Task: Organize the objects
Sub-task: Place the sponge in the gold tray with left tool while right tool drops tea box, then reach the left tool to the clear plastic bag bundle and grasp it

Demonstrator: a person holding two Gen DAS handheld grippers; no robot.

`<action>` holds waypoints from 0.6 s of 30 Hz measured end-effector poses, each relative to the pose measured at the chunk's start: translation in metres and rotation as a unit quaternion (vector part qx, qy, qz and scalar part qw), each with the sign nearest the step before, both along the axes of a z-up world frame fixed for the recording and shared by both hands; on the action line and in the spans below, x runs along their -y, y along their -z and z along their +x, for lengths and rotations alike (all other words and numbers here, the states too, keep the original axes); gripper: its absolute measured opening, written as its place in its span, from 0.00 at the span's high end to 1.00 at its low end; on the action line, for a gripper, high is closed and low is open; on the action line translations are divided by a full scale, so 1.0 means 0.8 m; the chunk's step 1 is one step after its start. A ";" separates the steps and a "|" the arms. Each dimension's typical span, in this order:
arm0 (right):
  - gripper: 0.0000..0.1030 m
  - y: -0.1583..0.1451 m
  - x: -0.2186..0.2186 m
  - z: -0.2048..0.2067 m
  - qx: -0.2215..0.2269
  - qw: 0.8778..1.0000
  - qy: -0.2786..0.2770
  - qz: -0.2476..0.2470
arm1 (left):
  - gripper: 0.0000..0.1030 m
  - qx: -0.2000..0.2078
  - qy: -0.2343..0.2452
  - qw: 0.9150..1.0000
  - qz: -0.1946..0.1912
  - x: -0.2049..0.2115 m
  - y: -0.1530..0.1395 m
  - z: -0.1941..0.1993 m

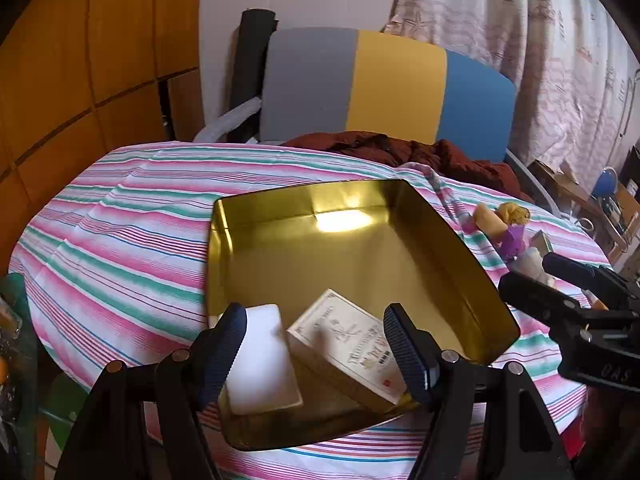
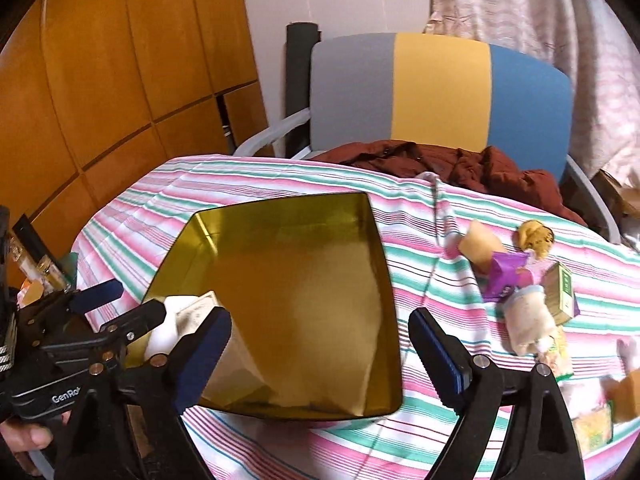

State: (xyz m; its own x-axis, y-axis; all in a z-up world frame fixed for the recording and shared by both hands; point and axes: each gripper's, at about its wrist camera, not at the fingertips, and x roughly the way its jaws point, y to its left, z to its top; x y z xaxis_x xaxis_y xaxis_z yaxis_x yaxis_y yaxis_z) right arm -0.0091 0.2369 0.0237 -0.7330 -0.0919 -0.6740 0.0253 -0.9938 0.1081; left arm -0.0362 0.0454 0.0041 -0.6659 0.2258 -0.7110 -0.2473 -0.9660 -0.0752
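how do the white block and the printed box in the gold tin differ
The plain white rectangular block has no markings and soft rounded corners; the cream printed cardboard box carries dark lettering and a small red mark, with sharp edges. The block lies flat by the shiny gold metal tin's left wall; the box sits at an angle to its right. Both rest at the tin's near end.

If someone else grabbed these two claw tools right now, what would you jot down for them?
Left gripper: jaws open, empty, over the near corner of the gold tin.
Right gripper: jaws open, empty, above the tin's near right edge.
Done: a white block and a printed box lie in the tin.
Left: the doll, green box, jar and packets lie on the striped cloth right of the tin.
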 end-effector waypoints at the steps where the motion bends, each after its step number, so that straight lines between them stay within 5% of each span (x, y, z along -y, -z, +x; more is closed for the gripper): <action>1: 0.11 0.001 -0.006 0.001 0.000 1.000 0.006 -0.001 | 0.30 0.001 0.003 1.000 -0.002 -0.002 0.001 0.001; 18: 0.07 0.015 -0.140 0.040 0.028 0.990 0.139 -0.016 | 0.31 0.016 0.072 0.997 0.021 -0.048 0.002 0.002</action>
